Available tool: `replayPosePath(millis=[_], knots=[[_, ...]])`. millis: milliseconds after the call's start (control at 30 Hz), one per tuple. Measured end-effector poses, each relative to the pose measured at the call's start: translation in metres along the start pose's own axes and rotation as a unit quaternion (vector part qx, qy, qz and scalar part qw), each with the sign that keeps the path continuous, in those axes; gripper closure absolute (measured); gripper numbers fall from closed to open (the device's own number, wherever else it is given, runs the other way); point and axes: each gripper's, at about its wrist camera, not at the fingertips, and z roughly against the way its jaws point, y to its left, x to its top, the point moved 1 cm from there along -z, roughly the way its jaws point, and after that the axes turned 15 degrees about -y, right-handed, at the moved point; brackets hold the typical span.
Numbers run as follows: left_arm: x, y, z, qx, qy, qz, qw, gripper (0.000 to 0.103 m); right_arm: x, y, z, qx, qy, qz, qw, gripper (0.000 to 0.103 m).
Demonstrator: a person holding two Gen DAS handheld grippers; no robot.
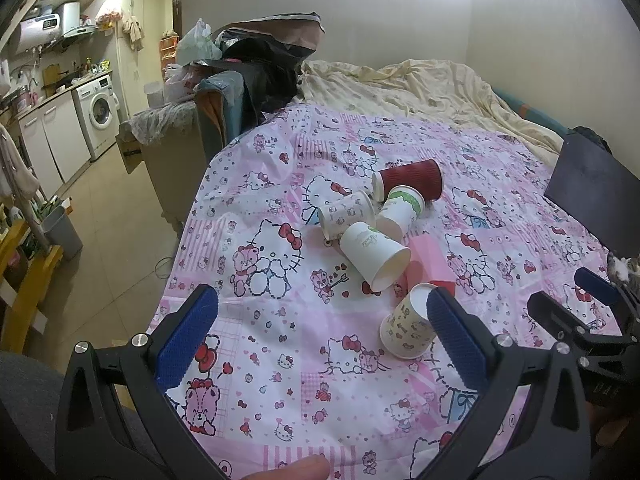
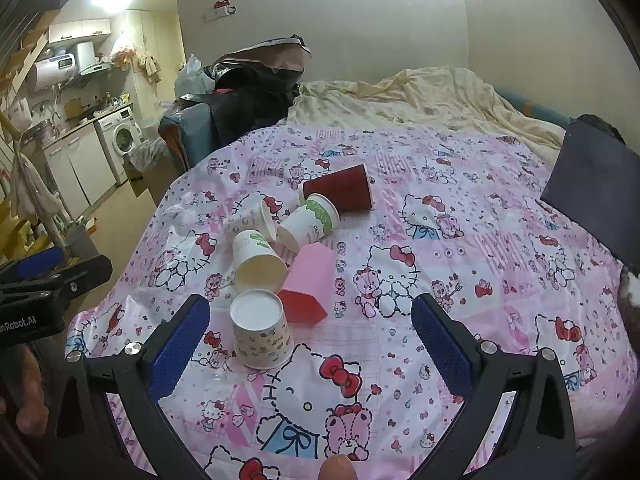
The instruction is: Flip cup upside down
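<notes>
Bed (image 2: 460, 248) with printed sheet carries scattered cups. Nearest patterned paper cup (image 2: 262, 330) already stands base-up near a pink cup (image 2: 310, 284) lying on its side. Judged light, thin-walled, easily crushed; grip mid-wall gently. Left tongs (image 1: 320, 340) and right tongs (image 2: 310, 344) hover low, both spread wide, empty.

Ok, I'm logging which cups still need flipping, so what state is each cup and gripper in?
Cartoon cup: upside down, base up.
Pink cup: on its side.
Dark red cup: on its side.
Three other white cups: on their sides.
Left gripper: open, empty.
Right gripper: open, empty.
</notes>
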Motion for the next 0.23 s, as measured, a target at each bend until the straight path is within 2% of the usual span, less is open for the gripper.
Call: replayPosePath(millis=[233], knots=[[-0.0014,-0.0034,-0.0013,0.003,0.008,-0.007,0.9999,0.000,0.0009,0.0015,0.0012,0.005,-0.006,-0.007,1.000,0.000]])
